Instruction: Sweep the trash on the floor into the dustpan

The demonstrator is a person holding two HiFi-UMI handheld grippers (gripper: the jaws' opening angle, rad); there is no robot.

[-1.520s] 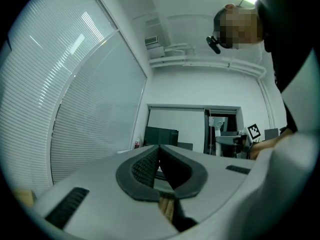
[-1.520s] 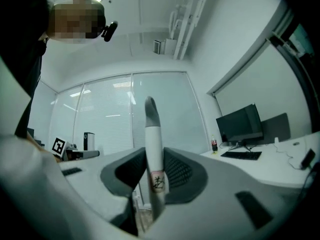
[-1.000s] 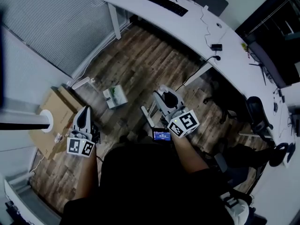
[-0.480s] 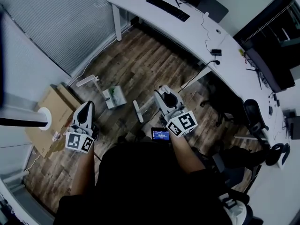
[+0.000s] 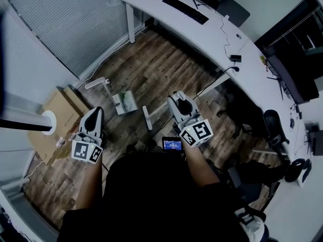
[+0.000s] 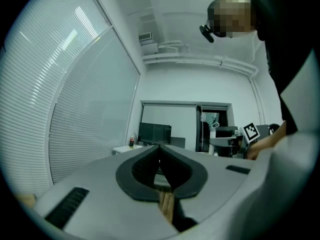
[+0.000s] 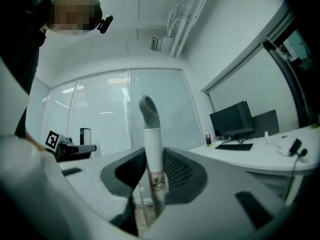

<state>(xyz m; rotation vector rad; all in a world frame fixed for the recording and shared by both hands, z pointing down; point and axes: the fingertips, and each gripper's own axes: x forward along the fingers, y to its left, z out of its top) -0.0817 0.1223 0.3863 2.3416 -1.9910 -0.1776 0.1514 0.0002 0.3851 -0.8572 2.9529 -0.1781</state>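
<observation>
Showing in gripper views only: R gripper (image 7: 152, 156) clamps white handle (image 7: 152, 131); L gripper (image 6: 160, 147) fingers closed, empty.

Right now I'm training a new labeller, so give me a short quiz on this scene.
1. True or false: the right gripper is shut on a white broom handle.
2. Which thing lies on the wooden floor? A keyboard; B dustpan; C monitor.
3. Fill in: the jaws of the left gripper are ____ (apart or together).
Key: 1 true; 2 B; 3 together.
</observation>
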